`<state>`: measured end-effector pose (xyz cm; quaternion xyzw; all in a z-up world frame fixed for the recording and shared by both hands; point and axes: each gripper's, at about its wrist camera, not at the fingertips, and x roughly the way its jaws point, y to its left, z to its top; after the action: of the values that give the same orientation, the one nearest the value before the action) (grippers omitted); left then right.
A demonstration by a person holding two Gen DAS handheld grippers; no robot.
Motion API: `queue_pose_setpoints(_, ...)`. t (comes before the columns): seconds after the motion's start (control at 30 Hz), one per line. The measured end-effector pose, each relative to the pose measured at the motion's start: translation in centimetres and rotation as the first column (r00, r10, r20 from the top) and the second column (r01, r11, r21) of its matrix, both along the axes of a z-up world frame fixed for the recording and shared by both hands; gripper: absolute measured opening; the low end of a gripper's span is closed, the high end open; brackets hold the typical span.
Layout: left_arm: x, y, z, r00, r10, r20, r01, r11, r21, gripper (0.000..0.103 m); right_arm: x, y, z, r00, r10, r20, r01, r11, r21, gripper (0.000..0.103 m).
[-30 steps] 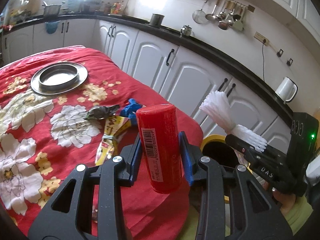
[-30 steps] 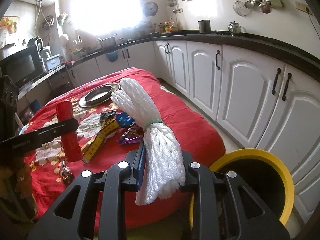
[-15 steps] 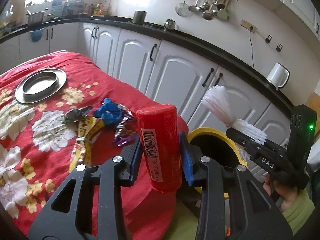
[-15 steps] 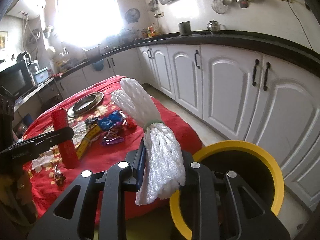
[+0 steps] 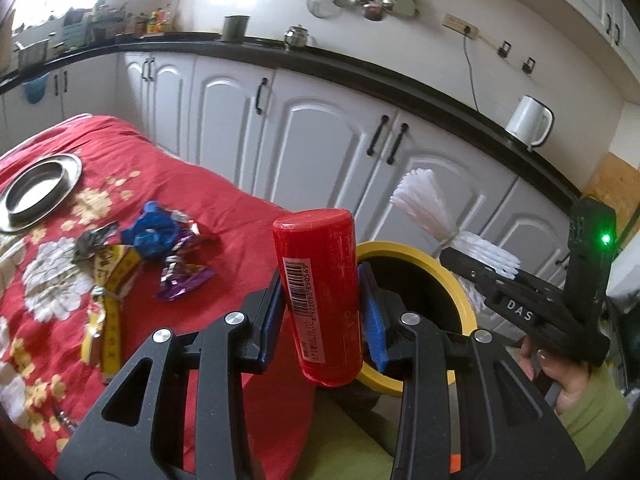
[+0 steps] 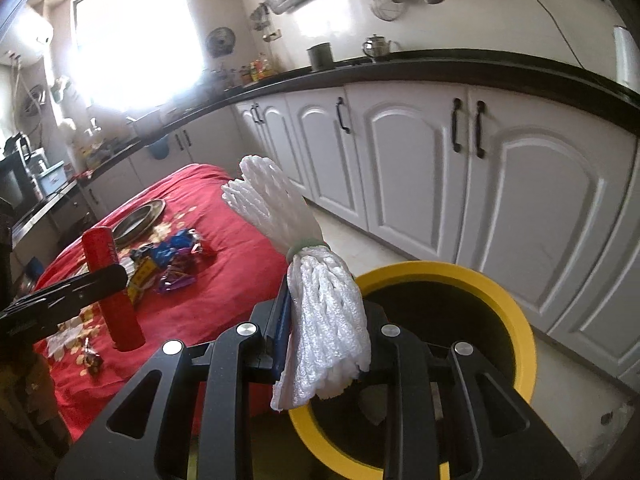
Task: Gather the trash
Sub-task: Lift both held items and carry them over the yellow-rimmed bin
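A: In the left wrist view, what were the left tongs (image 5: 320, 304) doing?

B: They pinched a red can (image 5: 320, 292), upright with its barcode facing the camera. Just behind the can stood the yellow-rimmed bin (image 5: 424, 256); its inside looked dark, and I could not tell whether anything lay in it.

A: And beside the bin?

B: To its left was the desk under a red flowered cloth (image 5: 224, 208), with a heap of crumpled wrappers (image 5: 160, 248) on it. Farther from the bin on that cloth sat a steel plate (image 5: 36, 188), with nothing visible in it. To the bin's right, the right tongs (image 5: 476, 268) clamped a white foam net bundle (image 5: 432, 216), held by a hand (image 5: 568, 376) in a green sleeve.

A: The right wrist view?

B: The right tongs (image 6: 320, 344) gripped the bundle (image 6: 316, 296) at the near rim of the bin (image 6: 516, 320), its lower end hanging over that rim. The bin's inside was again dark. Left of the bin, over the cloth (image 6: 240, 280), the left tongs (image 6: 108, 280) held the can (image 6: 112, 292), with the wrappers (image 6: 172, 260) and plate (image 6: 138, 220) beyond it.
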<state>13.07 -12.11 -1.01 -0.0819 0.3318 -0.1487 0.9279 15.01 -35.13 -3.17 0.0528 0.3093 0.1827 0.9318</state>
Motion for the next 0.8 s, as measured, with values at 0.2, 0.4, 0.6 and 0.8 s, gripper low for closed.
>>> queue_pose_setpoints(0.2,0.4,-2.5,-0.3,0.998,-0.060,0.011,0.060,0.998,0.032,0.028,-0.1,-1.6,-0.5,0.999,-0.048,-0.008,0.048,0.999,0.004,0.024)
queue_pose_setpoints(0.4,0.9,-4.6,-0.7,0.995,-0.103,0.014,0.102,0.993,0.057,0.028,-0.1,-2.9,-0.9,0.996,-0.087,-0.018,0.087,0.996,0.008,0.024)
queue_pose_setpoints(0.6,1.5,-6.2,-1.3,0.990,-0.138,-0.002,0.138,0.988,0.071,0.028,-0.3,-4.0,-1.3,0.993,-0.115,-0.025,0.115,0.993,0.006,0.024)
queue_pose_setpoints(0.8,2.2,-7.3,-2.1,0.987,-0.160,-0.022,0.161,0.984,0.070,0.028,0.0,-5.1,-2.0,0.989,-0.138,-0.044,0.138,0.990,0.011,0.025)
